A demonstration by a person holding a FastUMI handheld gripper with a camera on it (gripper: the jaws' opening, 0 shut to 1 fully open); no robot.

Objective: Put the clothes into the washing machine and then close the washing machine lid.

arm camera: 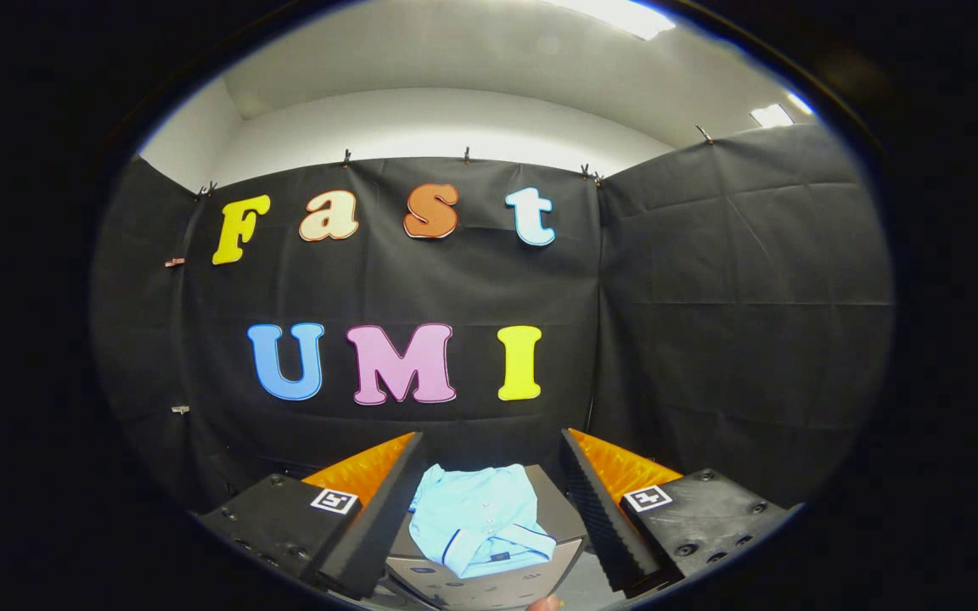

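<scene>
A light blue shirt (480, 518) lies crumpled on top of a grey washing machine (553, 501), whose front panel (489, 585) faces me. My gripper (493, 441) stands open above and before the shirt, one finger to each side, nothing between them. The fingers (387, 509) do not touch the cloth. The machine's lid and opening are hidden under the shirt.
Black cloth walls close the booth behind the machine and to the right. A fingertip of a person's hand (545, 604) shows below the machine's front panel. White wall and ceiling lights are above the cloth.
</scene>
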